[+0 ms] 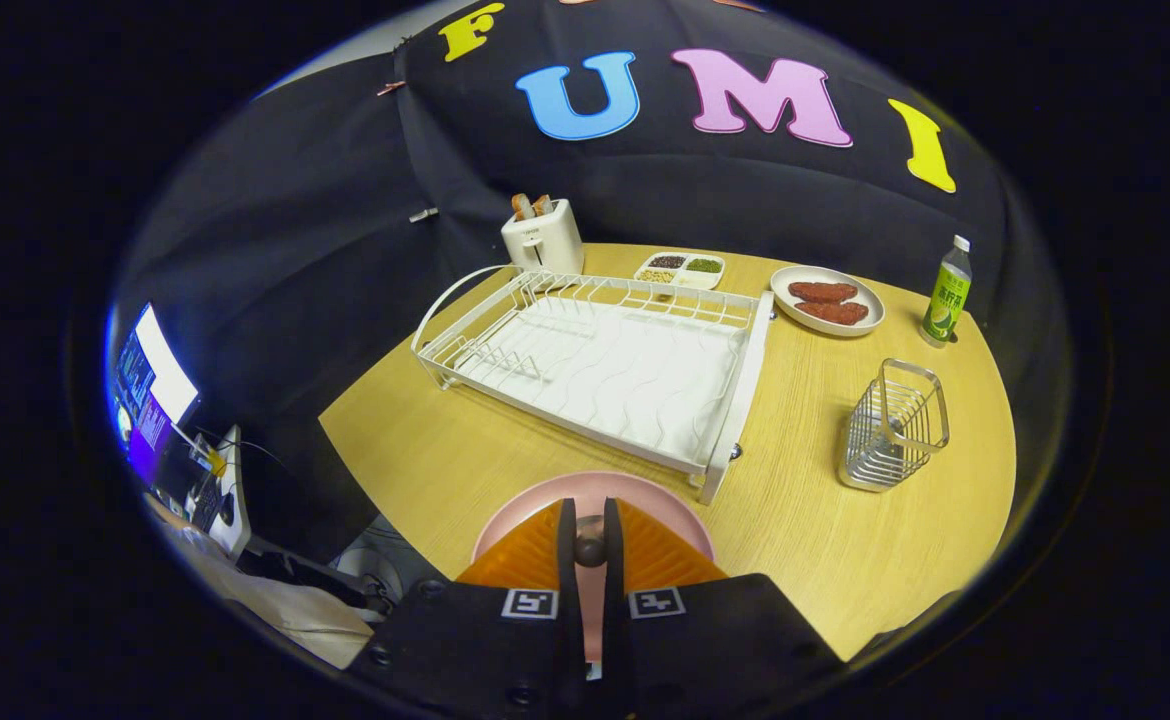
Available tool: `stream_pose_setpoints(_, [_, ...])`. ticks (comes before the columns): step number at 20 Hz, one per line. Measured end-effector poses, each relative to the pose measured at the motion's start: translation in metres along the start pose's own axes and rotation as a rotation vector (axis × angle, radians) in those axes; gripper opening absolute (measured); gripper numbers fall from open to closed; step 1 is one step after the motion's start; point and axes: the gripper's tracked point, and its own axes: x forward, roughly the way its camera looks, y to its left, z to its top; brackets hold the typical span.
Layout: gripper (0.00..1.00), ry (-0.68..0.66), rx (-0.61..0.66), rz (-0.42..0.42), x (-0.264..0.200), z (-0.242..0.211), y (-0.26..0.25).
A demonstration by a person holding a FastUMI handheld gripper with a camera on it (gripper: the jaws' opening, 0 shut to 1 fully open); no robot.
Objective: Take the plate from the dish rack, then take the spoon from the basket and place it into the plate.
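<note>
Clamping a spoon handle [590,548], the gripper [590,525] hovers over a pink plate [545,505] on the wooden table [795,520]. At 12 o'clock, the white dish rack [595,365] sits empty; at 2 o'clock, the wire basket [892,425] looks empty. Beyond, a plate [795,310] bears sausages [829,301], a divided dish [680,269] beans.

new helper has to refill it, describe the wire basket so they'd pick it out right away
Start at the white dish rack in the middle of the wooden table. Look past its end nearest the green bottle; the wire basket stands alone there, closer to the gripper than the plate of sausages. It is the only upright silvery metal cage, small and square-topped.
</note>
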Motion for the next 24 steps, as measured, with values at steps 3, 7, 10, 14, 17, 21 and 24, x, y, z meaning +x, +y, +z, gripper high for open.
stream_pose_setpoints(3, [0.11,0.038,0.032,0.036,-0.001,-0.012,-0.005])
stream_pose_setpoints(7, [0.14,0.145,0.043,0.079,0.001,-0.043,-0.009])
stream_pose_setpoints(10, [0.14,0.173,0.002,0.06,0.005,-0.059,-0.016])
stream_pose_setpoints(14, [0.2,0.206,-0.062,-0.009,0.011,-0.072,-0.031])
stream_pose_setpoints(17, [0.4,0.219,-0.061,-0.042,0.012,-0.075,-0.039])
stream_pose_setpoints(21, [0.85,0.21,-0.056,-0.061,0.007,-0.073,-0.044])
stream_pose_setpoints(24, [0.99,0.182,-0.045,-0.073,0.001,-0.067,-0.044])
